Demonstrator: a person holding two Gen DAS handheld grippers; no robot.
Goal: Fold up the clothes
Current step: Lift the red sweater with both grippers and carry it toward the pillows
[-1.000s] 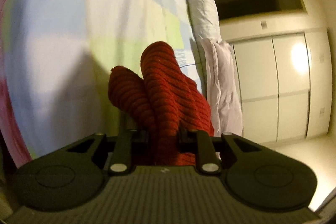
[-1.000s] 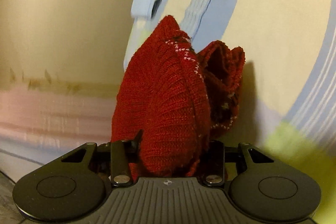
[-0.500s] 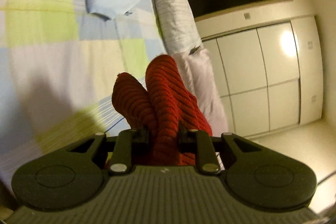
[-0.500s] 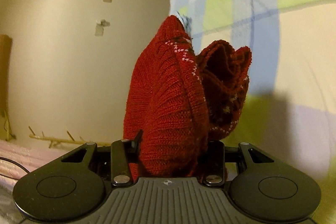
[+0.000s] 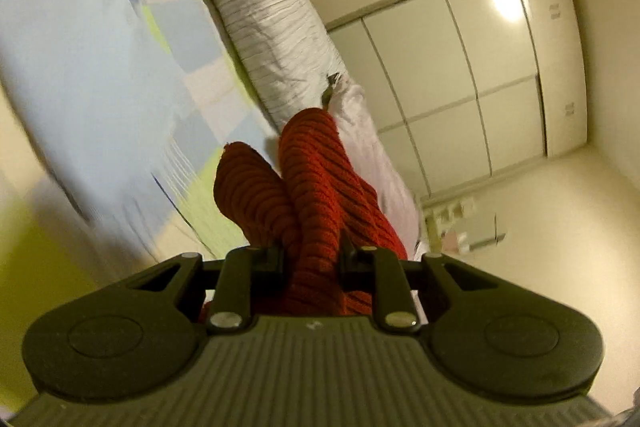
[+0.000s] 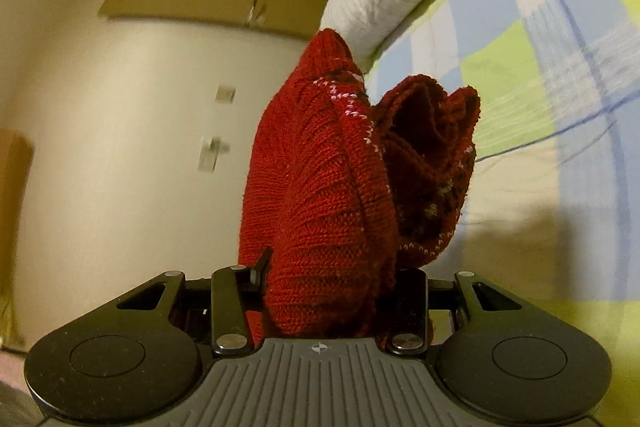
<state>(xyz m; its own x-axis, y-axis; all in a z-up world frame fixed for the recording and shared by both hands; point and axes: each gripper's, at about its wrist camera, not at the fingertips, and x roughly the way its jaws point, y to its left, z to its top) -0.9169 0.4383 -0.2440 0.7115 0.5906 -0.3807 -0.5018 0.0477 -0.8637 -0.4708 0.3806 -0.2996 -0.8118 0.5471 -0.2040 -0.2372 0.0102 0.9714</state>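
Both views swung toward the walls, each hand-held gripper, left (image 5: pixel 311 255) and right (image 6: pixel 330 279), clamped on red sweater (image 6: pixel 320 187)

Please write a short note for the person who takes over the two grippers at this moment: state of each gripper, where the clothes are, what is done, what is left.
Left gripper: shut on a bunched ribbed part of the red knitted sweater.
Right gripper: shut on a thick bunch of the same sweater, near its white patterned band.
Below both: the checked pastel bedsheet, a rolled white striped quilt along its edge, a pale blue cloth lying on it.
Done: sweater gripped at two places.
Left: probably spread it on the sheet and fold.
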